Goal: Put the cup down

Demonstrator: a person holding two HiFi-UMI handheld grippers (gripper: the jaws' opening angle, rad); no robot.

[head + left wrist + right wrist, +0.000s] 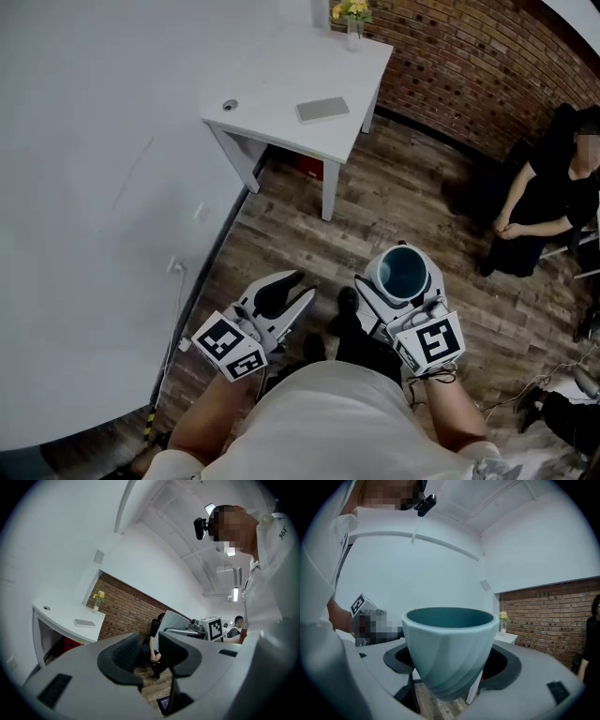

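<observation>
We hold the teal cup (449,648) upright in our right gripper (401,281), whose fingers grasp the cup's lower sides from both flanks, its mouth facing up. The cup hangs above the wooden floor (403,202), close to our body, at about five o'clock in the head view. At the cup's nine o'clock is our left gripper (302,284), its fingers released, with a narrow gap between them and nothing in it. Well apart, at eleven o'clock from the cup, stands the white counter (281,84). It carries a vase of yellow flowers (352,17), a flat grey pad (322,109) and a small round object (230,105). A person in black (548,192) sits at two o'clock near the brick wall (459,66).
</observation>
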